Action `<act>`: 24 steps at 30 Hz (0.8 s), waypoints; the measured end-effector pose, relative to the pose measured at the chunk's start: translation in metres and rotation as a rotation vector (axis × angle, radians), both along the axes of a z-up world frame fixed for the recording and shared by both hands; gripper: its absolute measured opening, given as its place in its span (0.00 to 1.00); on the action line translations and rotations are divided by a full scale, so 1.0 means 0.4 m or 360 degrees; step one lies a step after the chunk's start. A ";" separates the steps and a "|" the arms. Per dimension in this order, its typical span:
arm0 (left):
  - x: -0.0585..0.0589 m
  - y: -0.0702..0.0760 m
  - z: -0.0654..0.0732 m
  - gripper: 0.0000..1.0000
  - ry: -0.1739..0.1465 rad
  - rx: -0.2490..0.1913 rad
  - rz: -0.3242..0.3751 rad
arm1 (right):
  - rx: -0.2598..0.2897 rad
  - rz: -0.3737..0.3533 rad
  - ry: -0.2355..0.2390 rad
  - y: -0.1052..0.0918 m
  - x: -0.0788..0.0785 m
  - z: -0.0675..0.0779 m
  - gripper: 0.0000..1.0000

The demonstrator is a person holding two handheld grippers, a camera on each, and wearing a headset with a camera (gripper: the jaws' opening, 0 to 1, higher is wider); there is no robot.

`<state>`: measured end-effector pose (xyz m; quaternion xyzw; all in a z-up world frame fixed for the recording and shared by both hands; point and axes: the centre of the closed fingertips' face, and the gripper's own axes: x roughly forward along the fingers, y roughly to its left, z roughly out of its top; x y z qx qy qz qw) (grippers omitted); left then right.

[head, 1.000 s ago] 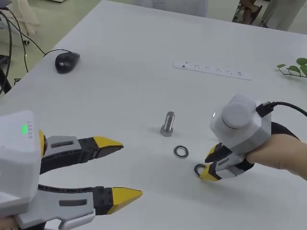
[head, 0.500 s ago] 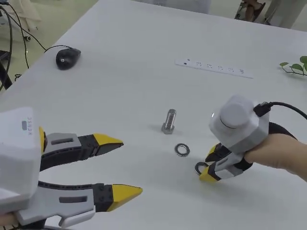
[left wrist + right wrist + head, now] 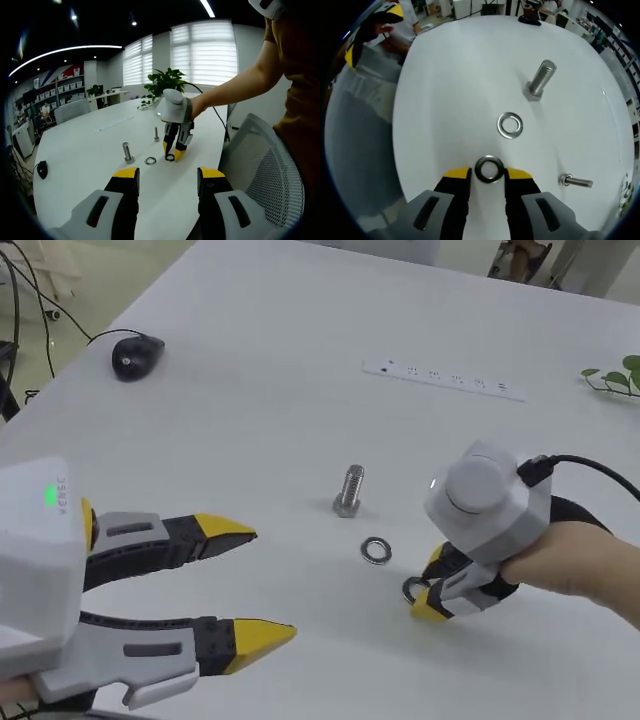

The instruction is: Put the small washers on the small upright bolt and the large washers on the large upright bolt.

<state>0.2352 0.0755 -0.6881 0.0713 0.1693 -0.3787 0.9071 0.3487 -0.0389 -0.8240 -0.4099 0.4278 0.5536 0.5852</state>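
The large upright bolt (image 3: 349, 490) (image 3: 540, 77) stands mid-table. A loose washer (image 3: 376, 551) (image 3: 510, 125) lies flat just in front of it. My right gripper (image 3: 428, 592) (image 3: 489, 175) is low at the table surface, right of that washer. It is shut on a second, darker washer (image 3: 413, 590) (image 3: 489, 169), with a yellow tip on each side. The small bolt (image 3: 575, 181) (image 3: 157, 134) stands beyond the right gripper. My left gripper (image 3: 272, 583) (image 3: 168, 174) hovers open at the near left with nothing between its fingers.
A black mouse (image 3: 137, 353) lies at the far left of the white table (image 3: 250, 410). A white power strip (image 3: 445, 380) lies at the back and plant leaves (image 3: 615, 380) at the far right edge. A mesh chair (image 3: 260, 165) stands beside the table.
The head camera has shifted a little. The right gripper stays at the table with the washer between its tips, and the left gripper stays open in place.
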 end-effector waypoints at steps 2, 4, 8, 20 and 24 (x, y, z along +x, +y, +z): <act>-0.001 0.001 -0.001 0.45 0.0000 0.0000 0.0004 | 0.0003 -0.0006 0.0000 0.000 0.001 0.000 0.28; -0.002 0.001 -0.001 0.45 0.0000 0.0000 0.0005 | 0.0000 -0.0006 -0.0002 0.001 0.001 0.000 0.27; -0.005 0.001 -0.002 0.45 0.0000 0.0002 0.0007 | 0.0000 -0.0019 -0.0006 0.004 0.002 -0.001 0.25; -0.009 0.002 -0.002 0.45 -0.0001 0.0004 0.0011 | -0.0009 0.0017 -0.0010 0.006 0.001 0.002 0.22; -0.009 0.001 -0.003 0.45 0.0004 0.0005 0.0009 | -0.0018 0.0038 -0.0025 0.008 0.005 0.002 0.22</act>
